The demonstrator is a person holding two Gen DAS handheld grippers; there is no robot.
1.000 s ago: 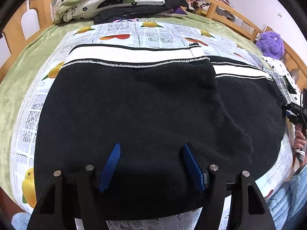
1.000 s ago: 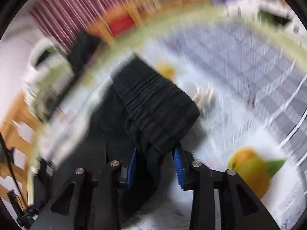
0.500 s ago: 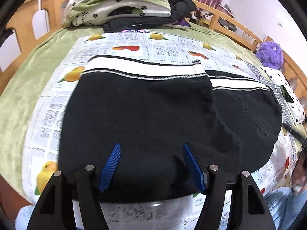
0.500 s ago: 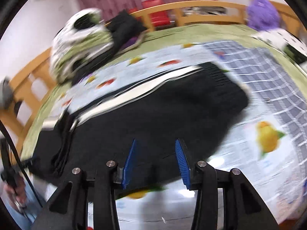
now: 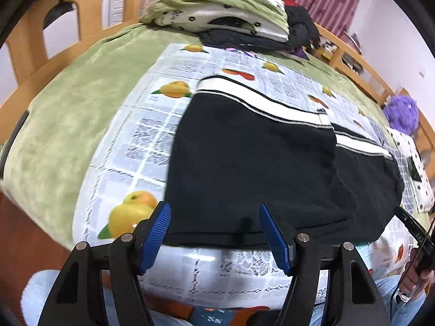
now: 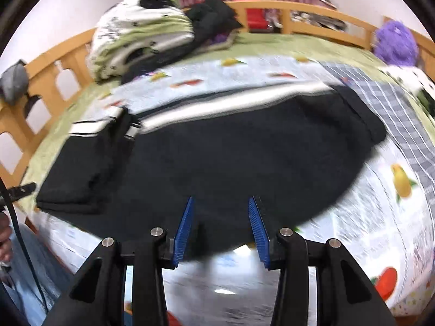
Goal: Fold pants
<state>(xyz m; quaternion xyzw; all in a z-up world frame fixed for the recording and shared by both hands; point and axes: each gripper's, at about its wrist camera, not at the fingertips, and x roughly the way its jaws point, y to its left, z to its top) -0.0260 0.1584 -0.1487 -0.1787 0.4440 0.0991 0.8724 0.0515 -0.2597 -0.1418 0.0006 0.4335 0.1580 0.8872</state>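
Observation:
The black pants [image 5: 252, 163] with a white side stripe lie folded flat on a fruit-print cloth [image 5: 130, 141] on the bed. They also show in the right wrist view [image 6: 231, 157], with a doubled layer at their left end. My left gripper [image 5: 214, 217] is open and empty, just above the near edge of the pants. My right gripper [image 6: 220, 212] is open and empty, over the near edge of the pants too.
A pile of folded bedding and dark clothes [image 5: 225, 13] sits at the back of the bed. A purple plush toy [image 5: 402, 114] lies at the far right. A wooden bed rail [image 6: 299, 19] runs around the back. A green blanket [image 5: 54, 125] covers the left side.
My right gripper let go of the black fabric it held, opened, and pulled back to the near edge. My left gripper drew back and swung left; the pants lie flat.

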